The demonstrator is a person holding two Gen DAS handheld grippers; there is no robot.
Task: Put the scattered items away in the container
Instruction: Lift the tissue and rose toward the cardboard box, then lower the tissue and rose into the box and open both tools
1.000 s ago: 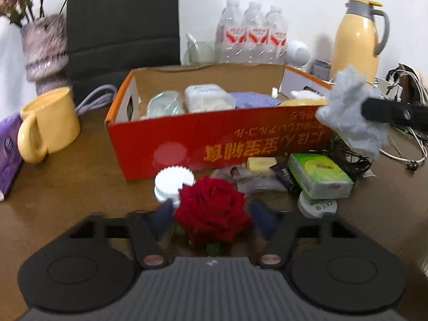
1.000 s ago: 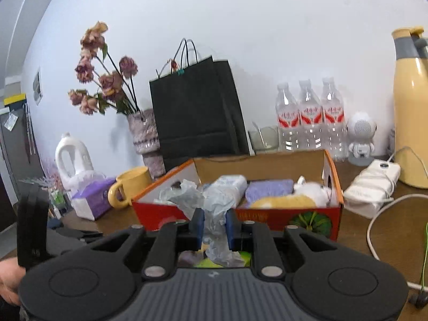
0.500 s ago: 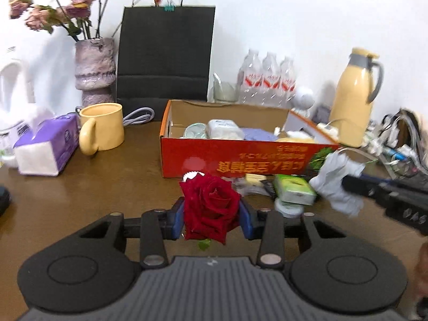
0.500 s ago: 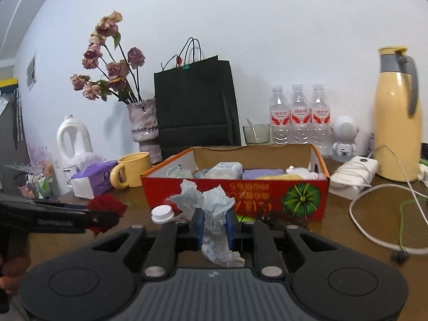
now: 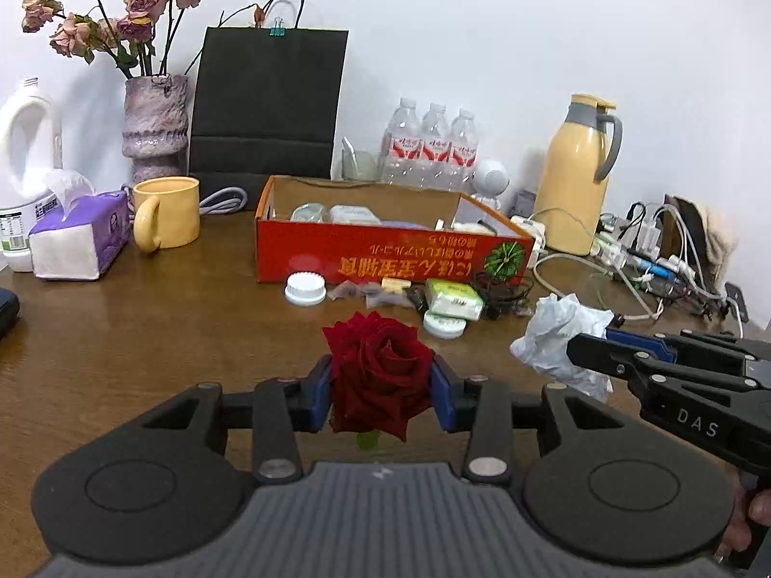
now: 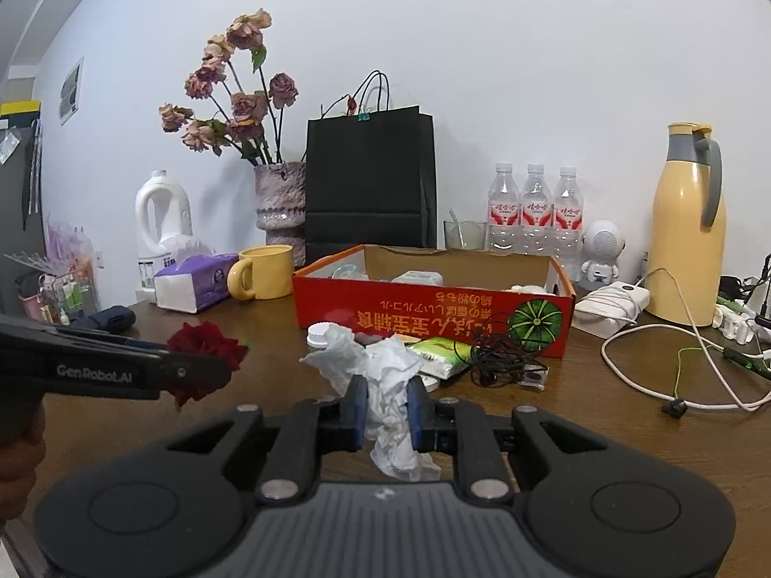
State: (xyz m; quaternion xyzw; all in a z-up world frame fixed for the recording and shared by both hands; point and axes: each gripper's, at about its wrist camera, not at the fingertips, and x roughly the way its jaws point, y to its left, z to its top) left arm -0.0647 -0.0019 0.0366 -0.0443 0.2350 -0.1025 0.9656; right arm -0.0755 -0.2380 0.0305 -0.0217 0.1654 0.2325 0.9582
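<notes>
In the left wrist view, the left gripper (image 5: 380, 392) has its jaws closed on a red rose (image 5: 378, 373), held above the brown desk (image 5: 144, 337). Beyond it stands the red cardboard box (image 5: 385, 260), open at the top, with several things already inside. Just in front of the box lie a white lid (image 5: 305, 288), a green packet (image 5: 454, 297), small wrappers and a tangle of black cord (image 5: 503, 289). At the right, the right gripper (image 5: 585, 351) pinches a crumpled white tissue (image 5: 559, 337).

In the right wrist view, the right gripper (image 6: 385, 409) has its jaws clamped on the crumpled white tissue (image 6: 385, 375), low over the desk (image 6: 626, 409) and short of the red cardboard box (image 6: 433, 313). The left gripper (image 6: 217, 375) reaches in from the left with the red rose (image 6: 205, 344) at its tip. A yellow mug (image 6: 265, 272) and a purple tissue pack (image 6: 197, 284) stand left of the box, and a yellow thermos (image 6: 686, 226) stands at its right.
</notes>
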